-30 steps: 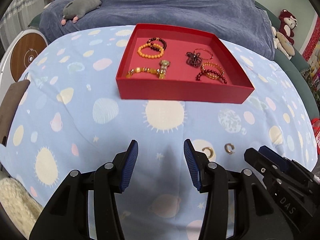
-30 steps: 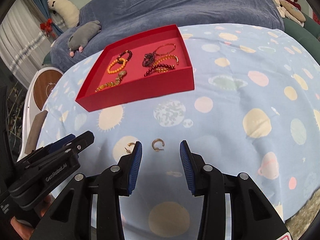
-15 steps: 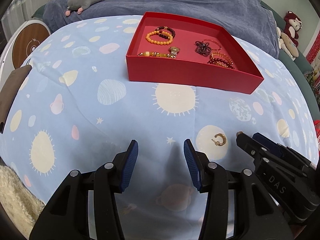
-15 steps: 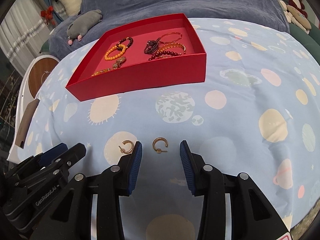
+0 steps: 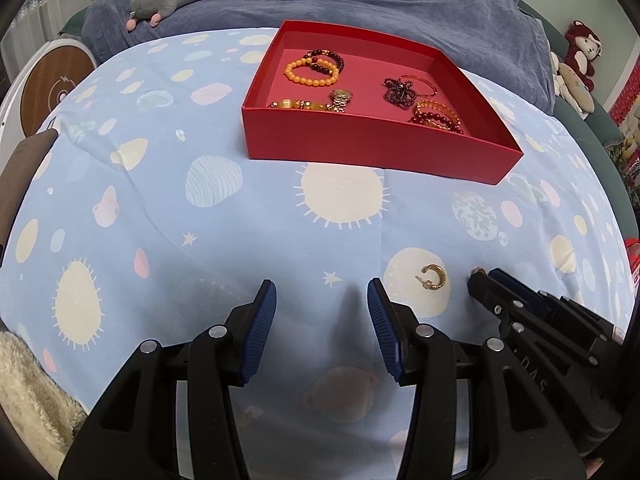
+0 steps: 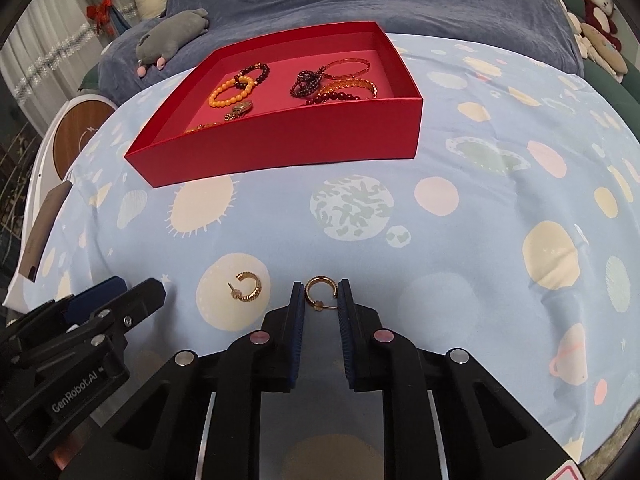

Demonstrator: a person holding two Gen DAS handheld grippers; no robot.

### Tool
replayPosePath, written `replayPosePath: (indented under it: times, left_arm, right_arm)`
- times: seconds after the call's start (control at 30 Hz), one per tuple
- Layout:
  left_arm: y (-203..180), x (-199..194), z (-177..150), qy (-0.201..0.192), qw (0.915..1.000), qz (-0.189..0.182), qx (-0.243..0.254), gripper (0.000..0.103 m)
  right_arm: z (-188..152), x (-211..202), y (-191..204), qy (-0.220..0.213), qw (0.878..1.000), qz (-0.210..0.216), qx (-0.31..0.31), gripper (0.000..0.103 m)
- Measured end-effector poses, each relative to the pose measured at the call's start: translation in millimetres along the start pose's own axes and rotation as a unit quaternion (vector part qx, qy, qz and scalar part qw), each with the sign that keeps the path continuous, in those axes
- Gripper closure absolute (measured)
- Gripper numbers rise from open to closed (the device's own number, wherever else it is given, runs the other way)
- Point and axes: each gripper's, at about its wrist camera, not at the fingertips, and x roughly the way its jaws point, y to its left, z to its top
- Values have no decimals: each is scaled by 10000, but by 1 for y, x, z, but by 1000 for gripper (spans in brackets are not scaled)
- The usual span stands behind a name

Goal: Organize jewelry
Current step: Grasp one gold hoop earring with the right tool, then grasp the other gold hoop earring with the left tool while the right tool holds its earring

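- Blue cloth (image 6: 460,240) printed with suns and planets covered the surface, and everything sat on it.
- Farthest left, the left gripper (image 5: 322,300) hung low over bare cloth, jaws spread wide with nothing between them.
- Just right of it, one gold hoop earring (image 6: 246,287) lay loose on a pale sun print, near the left gripper's right finger but not touching it.
- Next came the second gold earring (image 6: 318,292), sitting between the pads of the right gripper (image 6: 321,294); the jaws stood narrow, drawn close on either side of the hoop, though whether they actually pinched it could not be told.
- Beyond both grippers, the red box (image 6: 288,140) rested well apart from the earrings, holding an orange bead bracelet (image 6: 232,92), a dark bead bracelet (image 6: 254,74), a gold watch (image 5: 340,100) and a tangle of dark and gold bangles (image 6: 336,82) toward its right side.
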Motion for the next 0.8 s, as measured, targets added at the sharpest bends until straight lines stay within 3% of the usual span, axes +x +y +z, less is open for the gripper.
replayPosePath:
  times: [0.33,0.8]
  left_arm:
    - [-24,5,4,30,9996,-264,79,55]
    - [-55,22,6,88,9989,-213,411,55]
  right_arm:
    - [-12,-16,-27,2,9990,19,443,87]
    - [-17,-17,-40,41,9978,22,667,87]
